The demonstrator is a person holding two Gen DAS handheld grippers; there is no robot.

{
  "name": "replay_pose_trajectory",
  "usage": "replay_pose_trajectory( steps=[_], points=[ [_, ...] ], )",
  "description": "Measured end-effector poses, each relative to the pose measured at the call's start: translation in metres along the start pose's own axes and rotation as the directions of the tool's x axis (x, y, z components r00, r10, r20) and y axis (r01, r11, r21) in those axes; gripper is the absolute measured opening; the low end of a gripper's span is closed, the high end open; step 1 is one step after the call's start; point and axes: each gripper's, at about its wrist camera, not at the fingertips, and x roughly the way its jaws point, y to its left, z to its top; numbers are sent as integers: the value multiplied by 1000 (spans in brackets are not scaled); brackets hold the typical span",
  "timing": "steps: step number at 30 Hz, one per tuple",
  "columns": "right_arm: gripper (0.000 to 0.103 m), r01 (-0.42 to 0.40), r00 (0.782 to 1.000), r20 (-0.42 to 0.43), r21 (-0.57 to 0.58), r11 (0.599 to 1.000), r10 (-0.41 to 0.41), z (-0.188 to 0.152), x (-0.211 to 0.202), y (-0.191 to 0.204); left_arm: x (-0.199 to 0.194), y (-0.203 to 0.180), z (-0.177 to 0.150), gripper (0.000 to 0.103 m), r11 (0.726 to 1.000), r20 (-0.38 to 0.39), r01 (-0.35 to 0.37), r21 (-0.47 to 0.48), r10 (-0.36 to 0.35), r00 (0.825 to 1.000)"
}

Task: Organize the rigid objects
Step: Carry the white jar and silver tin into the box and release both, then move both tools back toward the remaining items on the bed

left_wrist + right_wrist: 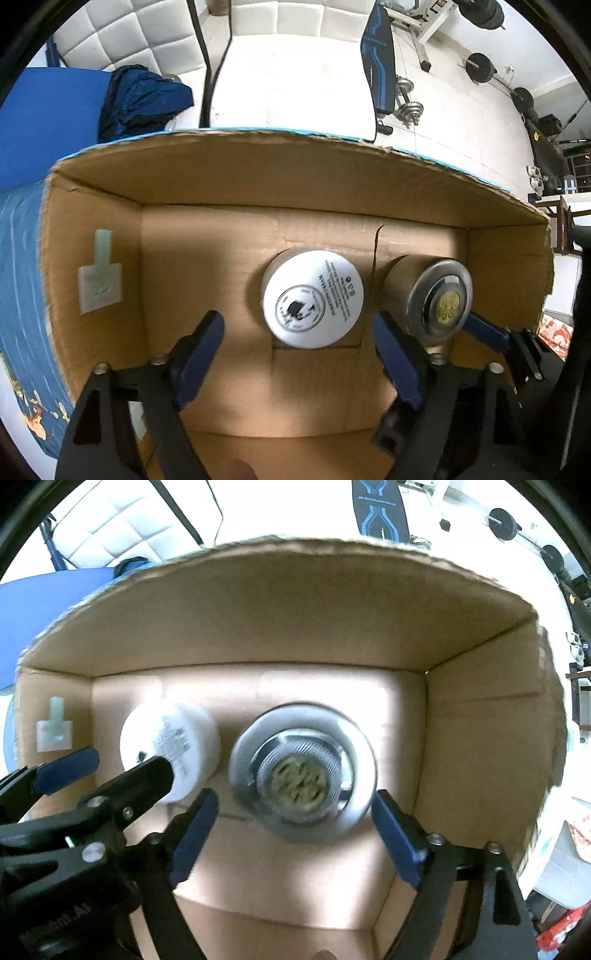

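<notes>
Standing upright on the floor of the cardboard box (96, 229) are the two task items: a white jar (312, 299) with printed lid, and just beside it, toward the right-hand wall, a tan canister (424, 295) capped in grey metal with a gold emblem. Both tools point down into the box. The left gripper (297, 354) is released: its blue pads stand wide of the white jar, neither one pressing on it. The right gripper (295, 834) is likewise released, its pads flanking the canister's metal cap with a visible gap on each side. Nothing is held by either tool. The placement appears done for these two items; the exposure lies in the withdrawal. The two grippers work close together, and the right wrist view shows the left tool's outer finger (66, 764) low beside the white jar, so a sideways drift on the way out could clip a lid and topple a container. The canister is tall and narrow-based, hence the likelier to tip, and it would knock its neighbour. A splayed finger could also catch the torn box rim and drag the box across the blue patterned cloth (22, 295) beneath it.
</notes>
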Motion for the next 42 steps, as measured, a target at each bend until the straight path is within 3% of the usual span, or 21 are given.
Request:
replay_pose_trajectory(
  steps=[2, 4, 15, 25, 35, 39, 42],
  points=[
    [102, -6, 1000, 7, -3, 1000, 6, -9, -8, 4, -8, 2, -6, 94, 1000, 11, -9, -2, 9, 1000],
    [103, 4, 1000, 27, -12, 1000, -3, -18, -19, 8, -14, 5, -10, 100, 1000, 26, -14, -5, 14, 1000],
    [103, 38, 994, 101, -16, 999, -37, -56, -71, 8, -64, 18, -56, 101, 999, 167, -33, -9, 34, 985],
    [103, 28, 979, 204, 17, 999, -31, -118, -118, 9, -119, 17, -131, 101, 995, 337, -97, 13, 87, 938],
    [103, 5, 948, 319, 26, 1000, -13, -181, -167, 8, -162, 18, -198, 101, 994, 410, -96, 44, 70, 909],
    [103, -4, 952, 307, 22, 1000, -3, -211, -168, 2, -168, 20, -229, 101, 992, 414, -107, 58, 74, 907],
    [103, 8, 969, 247, 26, 1000, -15, -236, -145, -6, -147, 24, -253, 101, 985, 384, -167, 53, 134, 913]
  ],
)
